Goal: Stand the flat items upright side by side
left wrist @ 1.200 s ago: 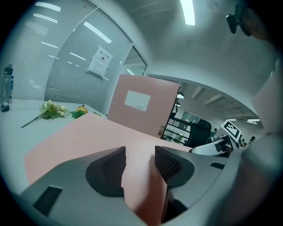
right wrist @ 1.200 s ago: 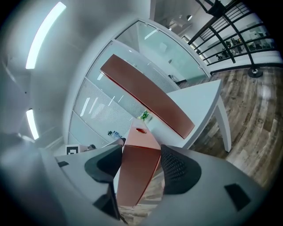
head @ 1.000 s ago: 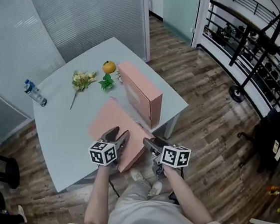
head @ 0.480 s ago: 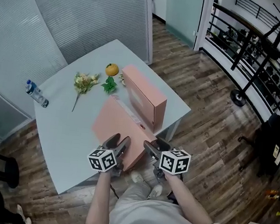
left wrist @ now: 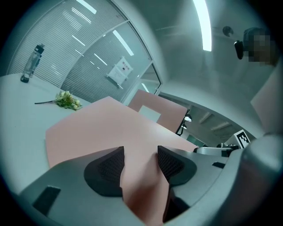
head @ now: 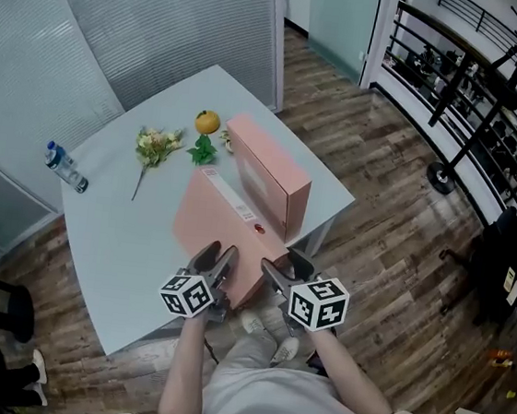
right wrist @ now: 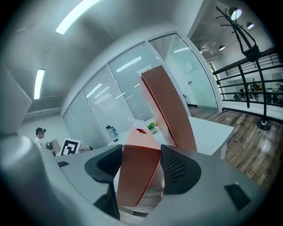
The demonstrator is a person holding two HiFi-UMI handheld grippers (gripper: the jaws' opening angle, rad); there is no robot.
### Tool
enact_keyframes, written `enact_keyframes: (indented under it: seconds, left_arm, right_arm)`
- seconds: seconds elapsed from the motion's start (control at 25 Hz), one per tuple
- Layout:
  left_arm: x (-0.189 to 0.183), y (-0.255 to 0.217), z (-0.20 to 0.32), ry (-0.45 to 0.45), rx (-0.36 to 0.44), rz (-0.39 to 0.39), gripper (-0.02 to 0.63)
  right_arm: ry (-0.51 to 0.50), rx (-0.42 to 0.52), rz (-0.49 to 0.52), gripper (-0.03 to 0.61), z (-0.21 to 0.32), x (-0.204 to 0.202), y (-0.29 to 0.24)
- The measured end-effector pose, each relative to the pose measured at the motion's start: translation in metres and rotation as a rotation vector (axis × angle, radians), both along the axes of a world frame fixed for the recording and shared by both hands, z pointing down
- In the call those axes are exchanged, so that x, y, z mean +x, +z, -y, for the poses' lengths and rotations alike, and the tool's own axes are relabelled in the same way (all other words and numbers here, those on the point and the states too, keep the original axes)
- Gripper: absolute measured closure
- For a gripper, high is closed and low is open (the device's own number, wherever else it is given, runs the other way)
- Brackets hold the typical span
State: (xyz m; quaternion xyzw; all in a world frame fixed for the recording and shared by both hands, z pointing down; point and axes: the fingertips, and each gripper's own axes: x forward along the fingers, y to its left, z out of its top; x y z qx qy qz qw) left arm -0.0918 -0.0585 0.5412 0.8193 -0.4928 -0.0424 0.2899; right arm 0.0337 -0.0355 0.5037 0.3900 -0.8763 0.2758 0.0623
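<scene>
One pink box file (head: 267, 170) stands upright on its long edge on the white table (head: 116, 232). A second pink box file (head: 215, 220) leans up from the table beside it, with its near edge raised. My left gripper (head: 224, 267) is shut on that near edge, and the pink panel (left wrist: 101, 128) runs between its pads (left wrist: 110, 165). My right gripper (head: 279, 273) is shut on the same file's near right corner (right wrist: 139, 176). The upright file (right wrist: 170, 110) rises just behind that corner.
A bunch of flowers (head: 157, 146), an orange (head: 207, 122) and green leaves (head: 202, 151) lie at the table's far side. A water bottle (head: 64, 167) lies near the left edge. Glass partitions stand behind, with wooden floor and a black railing (head: 459, 76) to the right.
The lying file has tipped up from nearly flat to a steeper lean towards the upright one. Both grippers stayed at its near edge and shifted slightly.
</scene>
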Motion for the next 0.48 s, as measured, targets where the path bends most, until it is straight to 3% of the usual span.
enact_keyframes:
  seconds: [0.48]
  left_arm:
    - [-0.006, -0.007, 0.0, -0.011, 0.011, -0.073, 0.373]
  right_arm:
    - [-0.062, 0.084, -0.028, 0.305, -0.006, -0.008, -0.02]
